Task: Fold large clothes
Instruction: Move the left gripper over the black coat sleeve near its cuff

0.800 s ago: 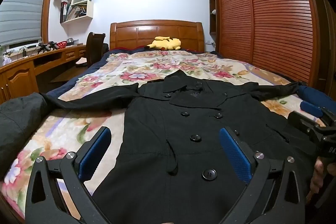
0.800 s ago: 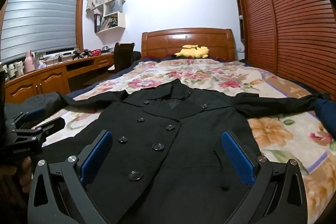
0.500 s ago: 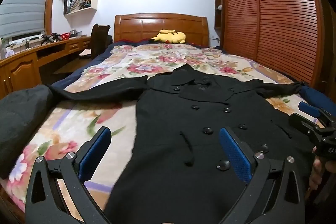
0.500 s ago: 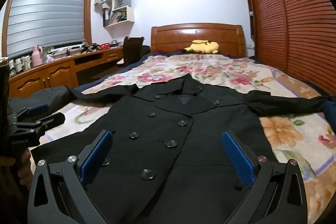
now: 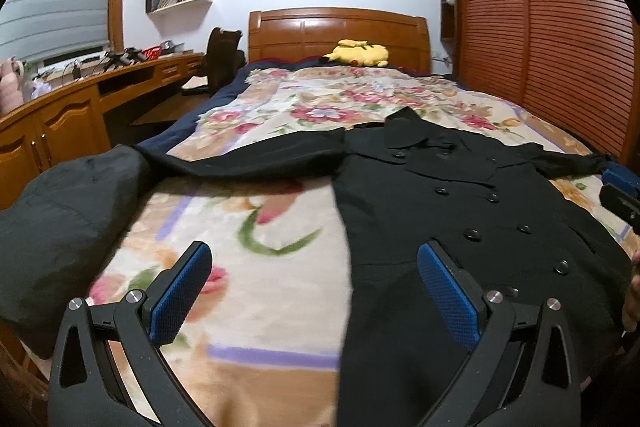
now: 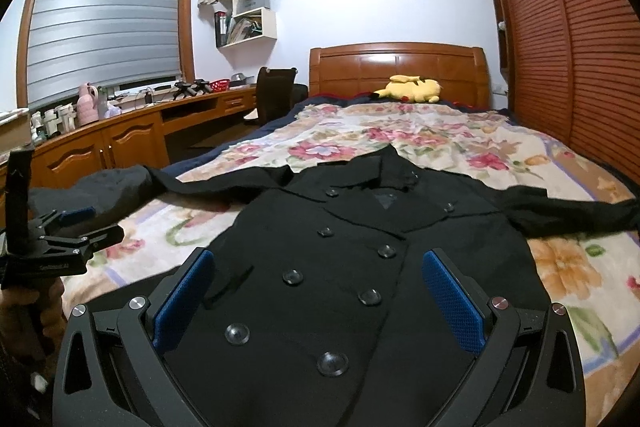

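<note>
Black coat [image 6: 360, 267] lies flat, unfolded, below the yellow plush [image 6: 412, 89]. Both the left gripper [image 5: 316, 291] and right gripper [image 6: 320, 297] are spread, empty; I'd pinch the sleeve edges first.

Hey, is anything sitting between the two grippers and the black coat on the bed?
Nothing visible does. The coat lies flat on the bed, directly ahead of both open hand-held grippers.

Black plastic left gripper [image 5: 314, 291] and right gripper [image 6: 318, 297], blue textured fingers [image 5: 448, 301], silver screws
</note>
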Motion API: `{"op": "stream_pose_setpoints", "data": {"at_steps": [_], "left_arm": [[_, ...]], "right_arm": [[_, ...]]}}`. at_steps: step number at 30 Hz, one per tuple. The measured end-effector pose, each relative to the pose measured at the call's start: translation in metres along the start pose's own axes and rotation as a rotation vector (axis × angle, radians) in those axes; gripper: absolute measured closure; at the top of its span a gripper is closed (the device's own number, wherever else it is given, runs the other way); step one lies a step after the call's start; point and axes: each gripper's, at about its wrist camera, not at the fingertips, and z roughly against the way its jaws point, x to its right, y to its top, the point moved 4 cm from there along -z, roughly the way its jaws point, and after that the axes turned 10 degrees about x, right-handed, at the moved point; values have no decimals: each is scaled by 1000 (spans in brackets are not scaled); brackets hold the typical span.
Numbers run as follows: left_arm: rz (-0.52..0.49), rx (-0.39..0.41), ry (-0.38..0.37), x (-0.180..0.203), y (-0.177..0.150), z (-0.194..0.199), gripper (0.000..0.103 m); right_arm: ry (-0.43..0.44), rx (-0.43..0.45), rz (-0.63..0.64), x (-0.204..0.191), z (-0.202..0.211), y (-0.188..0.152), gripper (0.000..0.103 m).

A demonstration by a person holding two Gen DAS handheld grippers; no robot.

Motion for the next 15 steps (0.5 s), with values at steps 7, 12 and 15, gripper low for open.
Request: {"op": "stream_pose_setpoints", "data": {"at_steps": [7, 12, 15], "left_arm": [[7, -17, 43, -33, 10, -11, 0], [17, -42, 44, -50, 15, -26, 0], [27, -61, 45, -59, 19, -39, 0]], "right_arm": [[22, 30, 21, -7, -22, 14, 0], [45, 36, 43, -18, -50, 19, 0], [59, 28, 52, -22, -66, 18, 0]]}}
